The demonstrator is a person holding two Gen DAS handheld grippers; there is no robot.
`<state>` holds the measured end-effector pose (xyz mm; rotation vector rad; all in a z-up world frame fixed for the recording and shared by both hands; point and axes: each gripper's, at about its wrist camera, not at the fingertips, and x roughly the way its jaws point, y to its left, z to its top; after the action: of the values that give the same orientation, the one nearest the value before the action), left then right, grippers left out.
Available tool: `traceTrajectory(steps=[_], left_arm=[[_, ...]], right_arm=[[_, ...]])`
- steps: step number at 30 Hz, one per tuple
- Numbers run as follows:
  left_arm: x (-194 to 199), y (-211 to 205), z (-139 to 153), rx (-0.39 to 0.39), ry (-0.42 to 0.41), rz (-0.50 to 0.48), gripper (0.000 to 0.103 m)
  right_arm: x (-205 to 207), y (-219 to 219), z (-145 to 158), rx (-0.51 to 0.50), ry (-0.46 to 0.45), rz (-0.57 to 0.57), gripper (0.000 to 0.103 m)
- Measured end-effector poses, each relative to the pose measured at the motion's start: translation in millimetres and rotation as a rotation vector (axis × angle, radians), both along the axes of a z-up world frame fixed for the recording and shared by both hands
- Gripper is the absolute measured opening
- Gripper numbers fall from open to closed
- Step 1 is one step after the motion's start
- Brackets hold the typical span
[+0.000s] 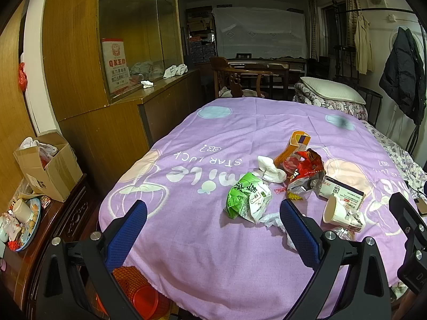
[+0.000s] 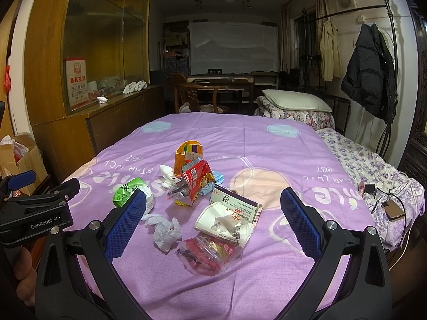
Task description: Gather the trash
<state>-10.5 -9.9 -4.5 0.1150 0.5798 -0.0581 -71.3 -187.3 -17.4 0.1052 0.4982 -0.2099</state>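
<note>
Both grippers are hovering over the near edge of a bed covered with a purple sheet (image 1: 213, 253), and neither is holding anything. The left gripper (image 1: 213, 221) has its blue-padded fingers (image 1: 128, 229) spread wide apart, and the right gripper (image 2: 213, 213) is spread the same way.

The trash sits in a loose pile on the sheet, just ahead of the fingers. For the left gripper, a green and white wrapper (image 1: 246, 196) lies between the fingers, closer to the right one, with a crumpled bit of white plastic (image 1: 275, 222) touching that finger's tip. Further out are a white tissue wad (image 1: 269, 169), a red snack bag (image 1: 304, 173) and an orange carton (image 1: 295, 146) standing up behind it.

For the right gripper, a tipped-over paper cup (image 2: 221, 220) and a white medicine box (image 2: 234, 202) sit right between the fingers, a clear bag with red packets (image 2: 210, 253) is nearest, and a crumpled white tissue (image 2: 165, 229) is just beside the left finger.

An orange mesh basket (image 1: 138, 290) is on the floor below the bed edge, under the left gripper.
</note>
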Motion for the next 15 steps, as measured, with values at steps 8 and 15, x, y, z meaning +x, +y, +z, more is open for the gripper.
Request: traceTrajectory(steps=[8, 15], left_arm=[[0.6, 0.6, -0.5, 0.001, 0.0, 0.0, 0.097], [-1.2, -0.7, -0.6, -0.001, 0.005, 0.0, 0.097]], right_arm=[[0.1, 1.2, 0.0, 0.001, 0.001, 0.003, 0.096], [2.1, 5.8, -3.9, 0.009, 0.011, 0.009, 0.096]])
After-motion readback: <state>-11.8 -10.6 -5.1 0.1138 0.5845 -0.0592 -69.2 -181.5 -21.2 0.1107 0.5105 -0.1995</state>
